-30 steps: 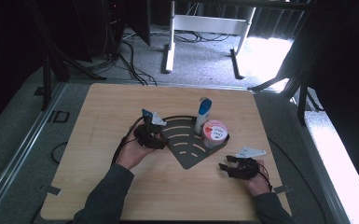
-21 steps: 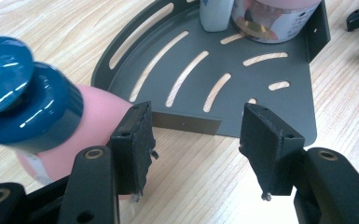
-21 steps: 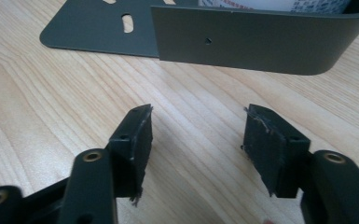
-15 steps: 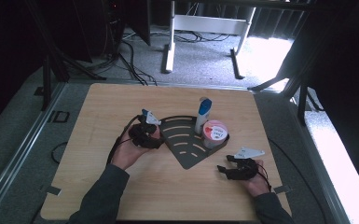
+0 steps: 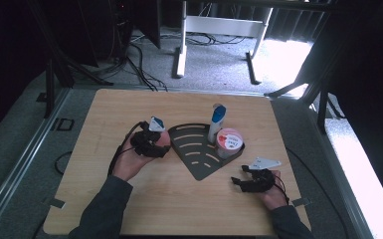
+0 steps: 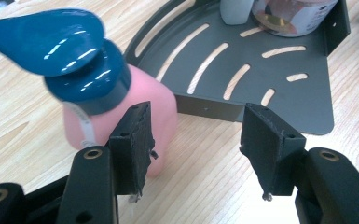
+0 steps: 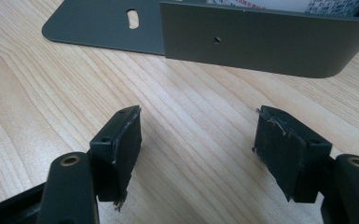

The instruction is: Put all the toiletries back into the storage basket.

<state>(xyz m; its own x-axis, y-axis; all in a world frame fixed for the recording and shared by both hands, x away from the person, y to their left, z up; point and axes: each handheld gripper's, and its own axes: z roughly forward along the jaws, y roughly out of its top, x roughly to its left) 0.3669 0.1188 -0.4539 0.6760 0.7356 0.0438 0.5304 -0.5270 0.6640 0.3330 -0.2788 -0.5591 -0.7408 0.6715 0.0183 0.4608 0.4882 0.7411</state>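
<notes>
Left gripper [image 6: 196, 144], fingers open: shift toward nine o'clock to centre the pink bottle [image 6: 121, 107], then close. Right gripper [image 7: 198, 154] has just opened, empty.

My right gripper [image 7: 196, 154] has just been opening its jaws; nothing lies between them, only bare table [image 7: 191, 98] short of the dark corner tray [image 7: 261, 42]. In the high view my left hand [image 5: 139, 157], with my left gripper [image 5: 151, 142], has edged slightly towards the near side, off the tray's left edge. The pink pump bottle [image 6: 121, 107] now lies outside its left jaw.
</notes>
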